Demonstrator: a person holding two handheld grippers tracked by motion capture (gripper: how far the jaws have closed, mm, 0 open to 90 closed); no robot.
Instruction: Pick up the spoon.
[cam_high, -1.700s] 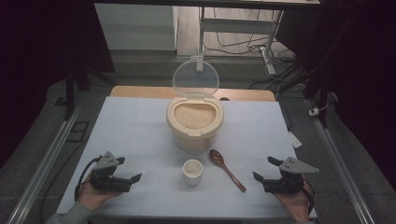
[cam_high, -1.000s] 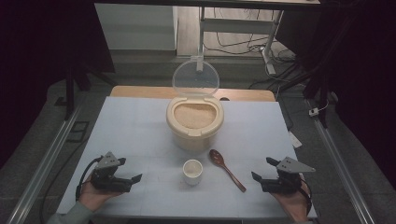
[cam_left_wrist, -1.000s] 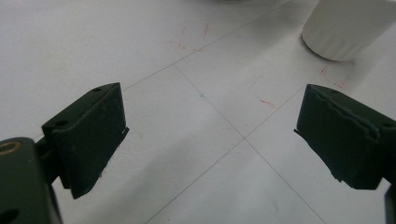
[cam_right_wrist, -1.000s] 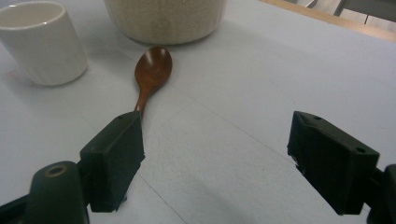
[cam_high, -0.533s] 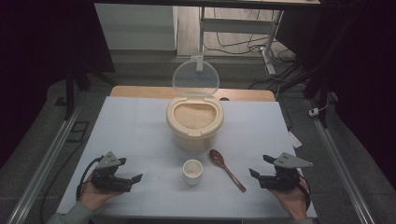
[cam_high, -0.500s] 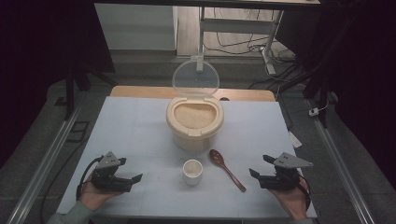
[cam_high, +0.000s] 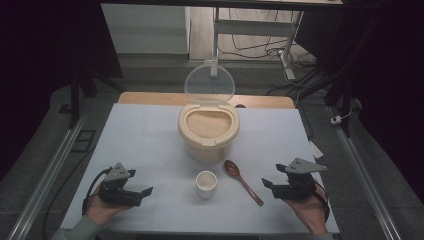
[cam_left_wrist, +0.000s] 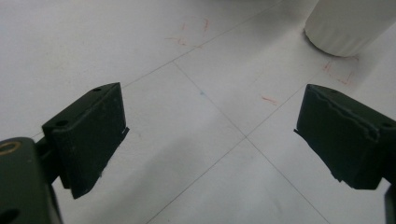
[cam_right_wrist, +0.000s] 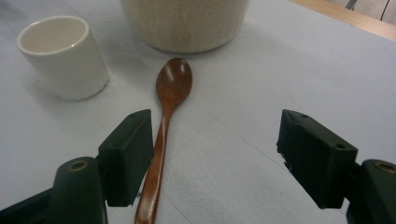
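- The spoon (cam_high: 243, 181) lies flat on the counter (cam_high: 150, 135) near the front edge, right of the middle, just right of the cup (cam_high: 206, 183) and in front of the rice tub (cam_high: 208, 131).
- Its long axis runs on a slant: bowl toward the tub and the counter's back edge, handle tip toward the front right corner.
- The right gripper (cam_high: 272, 186) sits just beyond the handle's end, toward the right edge, and points left at it. It is much the nearer of the two; my guess is the pickup falls to this hand.
- In the right gripper view the handle (cam_right_wrist: 156, 163) runs up beside the left finger (cam_right_wrist: 128, 154), not centred in the gap, bowl away from the gripper (cam_right_wrist: 215, 158). The fingers stand apart, having just closed in a little, with nothing clamped.
- To take the handle across its width, the right gripper would likely need to shift so the handle sits midway.
- The left gripper (cam_high: 142, 192) rests near the front left corner, well apart from the spoon, with the cup between. Its fingers (cam_left_wrist: 88, 135) are wide apart over bare counter.
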